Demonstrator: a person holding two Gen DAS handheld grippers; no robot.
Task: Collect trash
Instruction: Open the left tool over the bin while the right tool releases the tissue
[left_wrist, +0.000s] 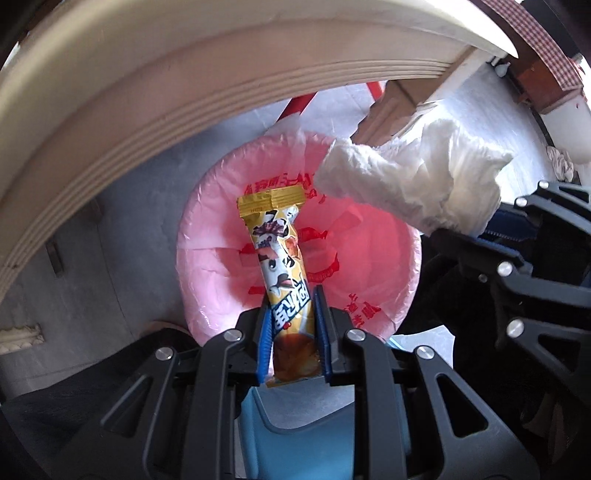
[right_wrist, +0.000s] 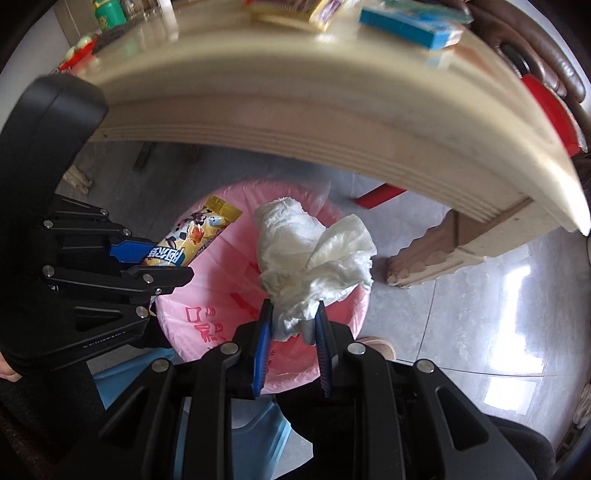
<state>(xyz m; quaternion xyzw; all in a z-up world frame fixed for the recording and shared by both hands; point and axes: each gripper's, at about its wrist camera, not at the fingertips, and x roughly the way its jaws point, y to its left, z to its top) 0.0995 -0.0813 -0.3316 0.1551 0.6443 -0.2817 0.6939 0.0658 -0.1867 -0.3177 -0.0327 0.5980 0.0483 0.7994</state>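
My left gripper (left_wrist: 291, 306) is shut on a yellow snack wrapper (left_wrist: 279, 254) and holds it over the open bin with a pink bag liner (left_wrist: 207, 221). My right gripper (right_wrist: 291, 314) is shut on a crumpled white tissue (right_wrist: 314, 251), also above the pink-lined bin (right_wrist: 192, 314). In the left wrist view the tissue (left_wrist: 410, 184) hangs over the bin's right rim. In the right wrist view the left gripper (right_wrist: 147, 258) and its wrapper (right_wrist: 192, 236) are at the bin's left rim.
A cream table edge (left_wrist: 147, 85) arches over the bin, with a carved table leg (right_wrist: 417, 258) on the right. Boxes and packets (right_wrist: 406, 22) lie on the tabletop. A red chair leg (right_wrist: 380, 194) stands on the grey tiled floor behind the bin.
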